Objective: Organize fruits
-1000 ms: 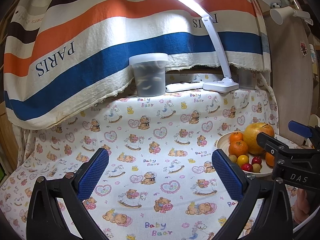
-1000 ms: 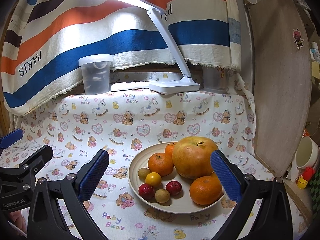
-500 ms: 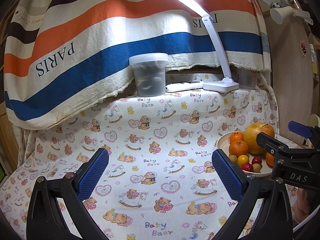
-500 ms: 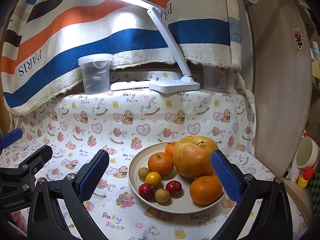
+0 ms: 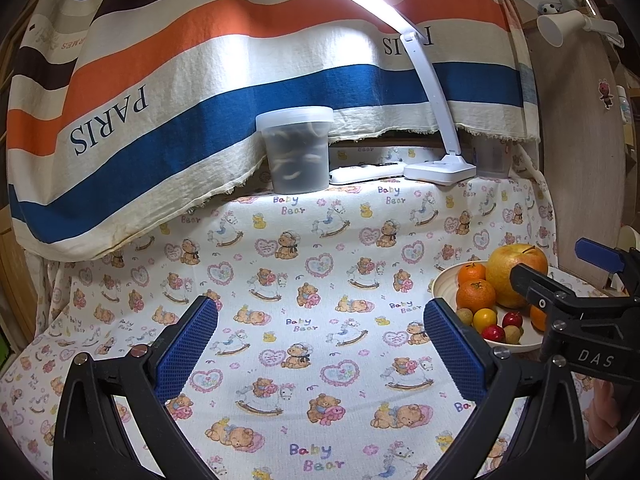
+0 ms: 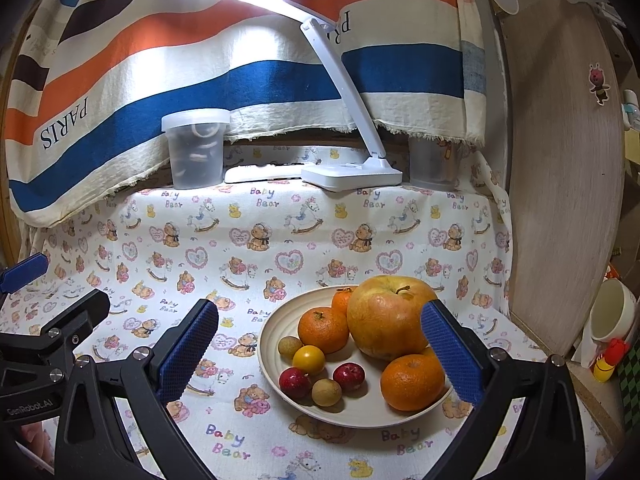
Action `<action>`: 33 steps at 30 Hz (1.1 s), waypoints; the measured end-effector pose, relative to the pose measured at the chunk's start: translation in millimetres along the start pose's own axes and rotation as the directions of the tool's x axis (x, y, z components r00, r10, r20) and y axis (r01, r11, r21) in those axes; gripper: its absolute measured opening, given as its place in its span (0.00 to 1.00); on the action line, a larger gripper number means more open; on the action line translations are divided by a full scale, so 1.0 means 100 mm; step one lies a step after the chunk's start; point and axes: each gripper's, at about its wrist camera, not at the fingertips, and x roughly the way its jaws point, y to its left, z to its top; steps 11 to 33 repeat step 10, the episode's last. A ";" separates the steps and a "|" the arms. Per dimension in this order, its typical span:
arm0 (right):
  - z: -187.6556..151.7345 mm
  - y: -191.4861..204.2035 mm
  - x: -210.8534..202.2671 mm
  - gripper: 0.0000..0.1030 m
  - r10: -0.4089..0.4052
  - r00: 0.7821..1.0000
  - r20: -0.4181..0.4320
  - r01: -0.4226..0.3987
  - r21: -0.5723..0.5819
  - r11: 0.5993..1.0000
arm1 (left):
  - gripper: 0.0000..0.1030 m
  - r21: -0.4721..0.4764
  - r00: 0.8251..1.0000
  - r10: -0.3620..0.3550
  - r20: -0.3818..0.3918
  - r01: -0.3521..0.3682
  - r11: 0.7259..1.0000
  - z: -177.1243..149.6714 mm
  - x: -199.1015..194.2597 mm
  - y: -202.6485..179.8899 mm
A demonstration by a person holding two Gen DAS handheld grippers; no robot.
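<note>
A cream plate holds a big yellow-red apple, three oranges, the nearest one, and several small red, yellow and brown fruits such as a red one. My right gripper hangs open just in front of the plate, its blue pads either side of the fruit and nothing between them. My left gripper is open over bare printed cloth, left of the plate. Each gripper shows at the edge of the other's view.
A lidded clear tub, a white desk lamp and a white flat bar stand along the back under a striped hanging cloth. A wooden panel bounds the right side, with a white cup beyond.
</note>
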 end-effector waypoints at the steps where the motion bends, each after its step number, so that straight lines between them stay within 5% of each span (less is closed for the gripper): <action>1: 0.00 0.00 -0.01 0.99 -0.001 1.000 -0.001 0.001 0.002 1.000 | 1.00 0.000 1.000 0.000 0.000 0.000 1.000 0.00 0.00 0.00; 33: 0.00 -0.01 0.01 0.99 0.001 1.000 -0.001 -0.001 0.000 1.000 | 0.99 -0.001 1.000 -0.003 0.001 0.003 1.000 0.00 0.00 0.00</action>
